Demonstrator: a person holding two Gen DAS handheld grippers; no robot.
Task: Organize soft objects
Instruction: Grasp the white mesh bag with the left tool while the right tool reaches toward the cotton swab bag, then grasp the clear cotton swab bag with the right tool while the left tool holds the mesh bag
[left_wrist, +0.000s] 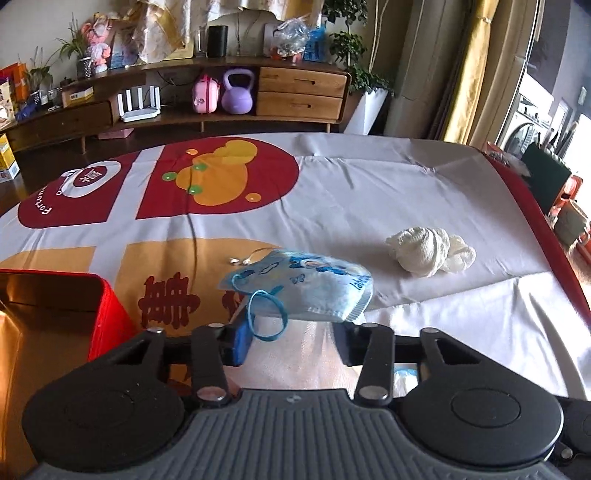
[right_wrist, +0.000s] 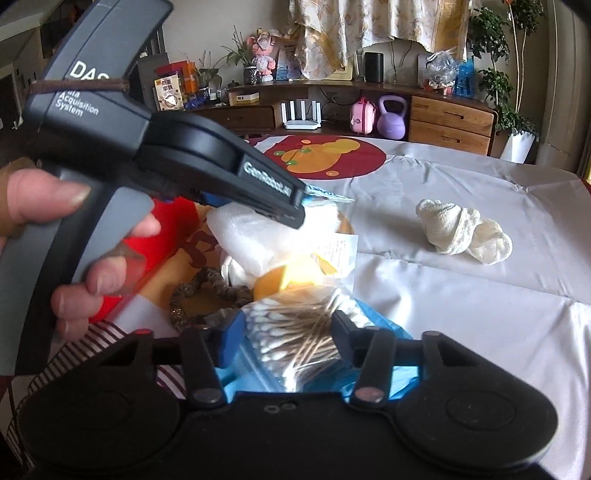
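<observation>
A light blue printed face mask (left_wrist: 299, 284) hangs just above the tablecloth, pinched between the blue pads of my left gripper (left_wrist: 293, 326), its ear loop dangling by the left pad. From the right wrist view, the left gripper (right_wrist: 297, 210) crosses from the left in a person's hand (right_wrist: 70, 221), and the mask (right_wrist: 325, 194) pokes out at its tip. My right gripper (right_wrist: 288, 332) is shut on a clear pack of cotton swabs (right_wrist: 291, 328) lying over a blue plastic bag (right_wrist: 391, 332). A white knotted cloth bundle (left_wrist: 432, 254) (right_wrist: 461, 230) lies apart to the right.
A red tin box (left_wrist: 107, 314) with a gold inside stands at the left. Beyond the swabs lie a white plastic pack (right_wrist: 258, 236), an orange object (right_wrist: 273, 284) and a brown scrunchie (right_wrist: 207, 295). A white, red and yellow tablecloth (left_wrist: 369, 192) covers the table; a wooden sideboard (left_wrist: 299, 92) stands behind.
</observation>
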